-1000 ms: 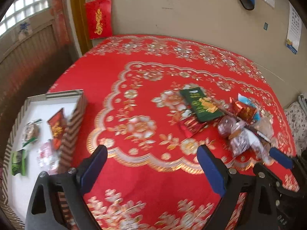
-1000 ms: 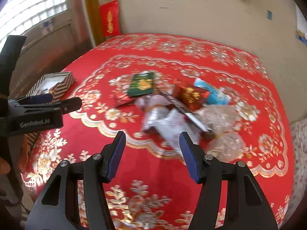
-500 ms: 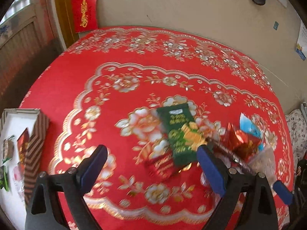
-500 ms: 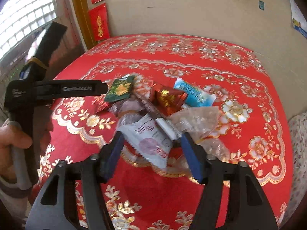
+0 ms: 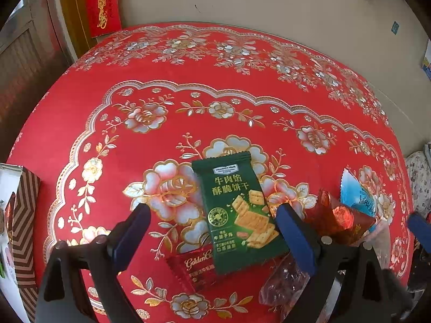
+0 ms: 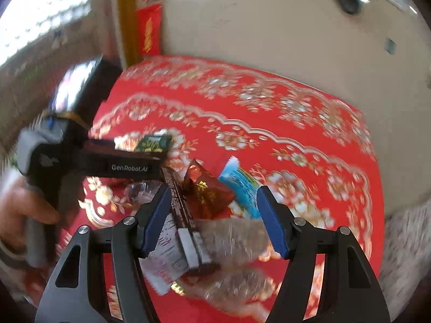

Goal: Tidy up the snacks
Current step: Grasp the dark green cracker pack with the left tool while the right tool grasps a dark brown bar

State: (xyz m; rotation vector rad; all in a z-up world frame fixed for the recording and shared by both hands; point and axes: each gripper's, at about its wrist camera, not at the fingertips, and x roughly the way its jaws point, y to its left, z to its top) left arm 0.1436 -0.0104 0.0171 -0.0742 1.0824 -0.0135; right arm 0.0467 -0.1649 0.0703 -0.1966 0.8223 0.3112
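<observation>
Both tools open over the snack pile, nothing gripped yet.
We see left tool (image 5: 212, 231) spread wide, straddling the green pack (image 5: 238, 207) on the tabletop (image 5: 188, 102), likely lining up a pick; right tool (image 6: 212, 215) gapes empty above the wrappers (image 6: 207, 193); box (image 5: 24, 228) waits far left.

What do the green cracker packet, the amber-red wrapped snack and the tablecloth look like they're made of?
Green cracker packet: looks like printed plastic film, fairly matte, with crimped serrated ends.
Amber-red wrapped snack: likely translucent cellophane or foil, since it is crinkled with bright glints.
Tablecloth: probably vinyl or coated fabric; the metallic gold and silver flower print shines, though the weave cannot be made out.
</observation>
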